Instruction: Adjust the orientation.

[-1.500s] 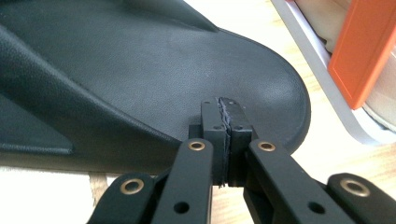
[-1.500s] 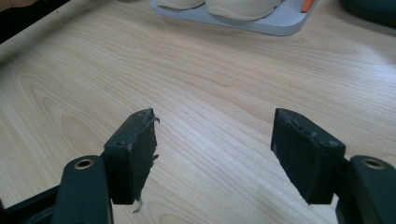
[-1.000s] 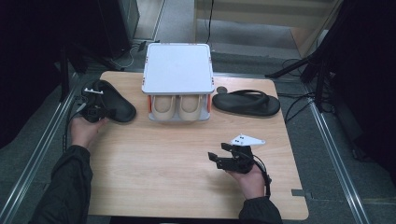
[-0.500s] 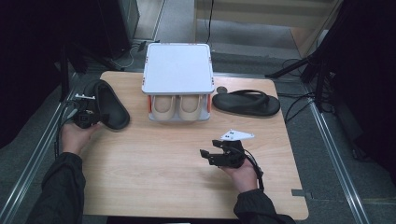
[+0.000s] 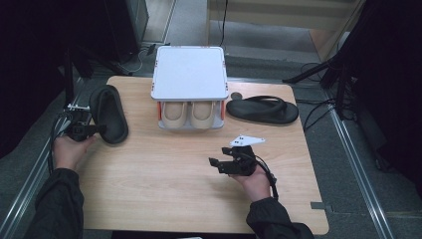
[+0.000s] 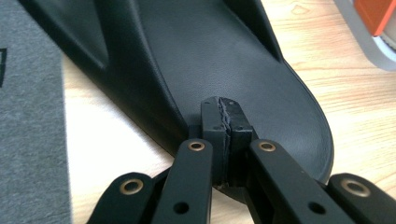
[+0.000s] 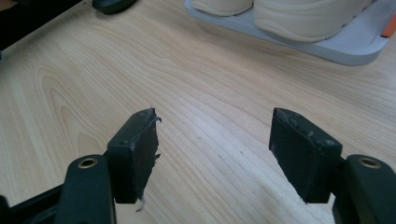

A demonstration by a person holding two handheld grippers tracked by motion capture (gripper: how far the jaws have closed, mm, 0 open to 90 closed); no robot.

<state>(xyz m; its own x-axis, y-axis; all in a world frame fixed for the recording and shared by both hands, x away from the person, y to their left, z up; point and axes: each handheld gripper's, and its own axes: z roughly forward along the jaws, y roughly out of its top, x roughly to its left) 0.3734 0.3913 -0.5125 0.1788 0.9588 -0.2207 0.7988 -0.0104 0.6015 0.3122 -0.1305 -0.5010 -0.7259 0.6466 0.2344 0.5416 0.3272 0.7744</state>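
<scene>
Black flip-flop (image 5: 108, 114), at the table's left edge, is pinched at its heel by the closed left gripper (image 5: 94, 130); racking remains. Right gripper (image 5: 217, 163) hovers wide open, empty.

The shoe rack (image 5: 189, 74) stands at the middle of the table's (image 5: 164, 199) far edge. In its lower tier, under the top shelf, a pair of shoes (image 5: 188, 113) sits side by side, toes toward the person. Right of the rack a flip-flop (image 5: 262, 109) lies flat on the table, lengthwise along the far edge. Left of the rack, at the table's left edge, a second flip-flop (image 5: 108, 114) lies with its near end between the jaws of the left gripper (image 5: 82, 130). In front of the rack and slightly right, well apart from it, the right gripper (image 5: 234, 162) sits over bare tabletop.
</scene>
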